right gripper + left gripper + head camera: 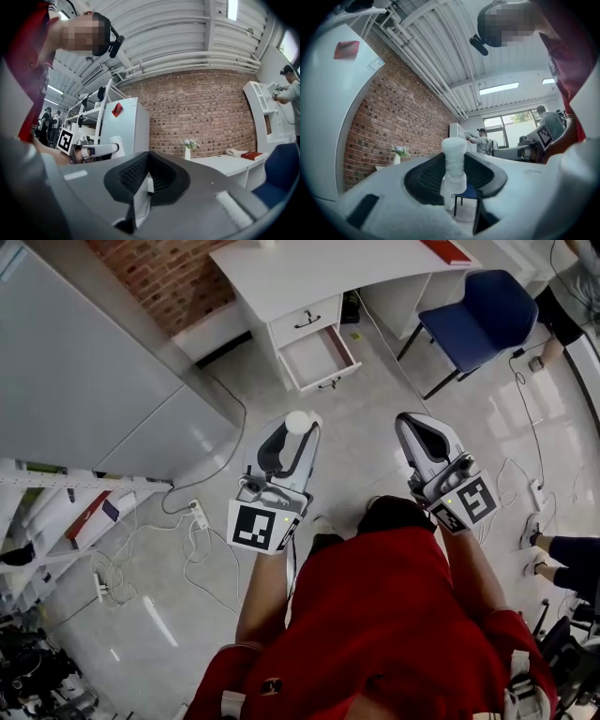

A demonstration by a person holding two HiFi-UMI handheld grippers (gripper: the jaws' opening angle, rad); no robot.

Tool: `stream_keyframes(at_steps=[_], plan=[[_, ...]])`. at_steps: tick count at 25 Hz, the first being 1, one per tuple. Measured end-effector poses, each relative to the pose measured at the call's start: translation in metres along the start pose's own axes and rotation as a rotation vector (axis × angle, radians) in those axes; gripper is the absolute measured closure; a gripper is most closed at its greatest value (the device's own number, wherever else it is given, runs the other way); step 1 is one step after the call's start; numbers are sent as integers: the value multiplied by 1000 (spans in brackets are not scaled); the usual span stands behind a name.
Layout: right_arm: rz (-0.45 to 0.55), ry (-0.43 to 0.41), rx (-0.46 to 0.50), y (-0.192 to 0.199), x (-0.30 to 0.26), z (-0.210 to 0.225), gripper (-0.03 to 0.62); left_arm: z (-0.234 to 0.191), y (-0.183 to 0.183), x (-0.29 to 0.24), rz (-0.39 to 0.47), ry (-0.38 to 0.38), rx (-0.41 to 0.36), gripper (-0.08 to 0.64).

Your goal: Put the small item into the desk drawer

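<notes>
A small white cylindrical item stands upright between the jaws of my left gripper, which is shut on it. In the left gripper view the item fills the gap between the dark pads. My right gripper is held beside the left one, shut with nothing in it; its pads meet at the tip. Ahead across the floor, the white desk has its lower drawer pulled open and apparently empty. The upper drawer is closed.
A blue chair stands right of the desk. A red book lies on the desktop. A tall grey cabinet is on the left, with shelving and loose cables on the floor. Someone's feet show at the right edge.
</notes>
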State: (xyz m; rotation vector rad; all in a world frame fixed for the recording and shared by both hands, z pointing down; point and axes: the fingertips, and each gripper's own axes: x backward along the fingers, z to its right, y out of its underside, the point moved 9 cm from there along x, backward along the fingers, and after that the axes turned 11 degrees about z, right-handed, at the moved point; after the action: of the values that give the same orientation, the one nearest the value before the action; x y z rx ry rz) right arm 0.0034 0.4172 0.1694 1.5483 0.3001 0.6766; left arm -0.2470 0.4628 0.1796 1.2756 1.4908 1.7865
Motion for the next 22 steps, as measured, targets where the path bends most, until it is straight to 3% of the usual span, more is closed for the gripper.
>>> stream_keyframes(at_steps=[7,10,18,22], plan=[[-8,41,11,11,-12,33,581,-23,20,-24,-45,7,6,428],[15,14,14,16,-27,65,581,-31,35,-52,-69,5,1,428],[-10,-40,34,62,-83,218,581,-69,115,-172,-204,-32,-3,428],[-25,-48,-5,78,-102,297,581,-82,162,-237,-272,-61,15,428]])
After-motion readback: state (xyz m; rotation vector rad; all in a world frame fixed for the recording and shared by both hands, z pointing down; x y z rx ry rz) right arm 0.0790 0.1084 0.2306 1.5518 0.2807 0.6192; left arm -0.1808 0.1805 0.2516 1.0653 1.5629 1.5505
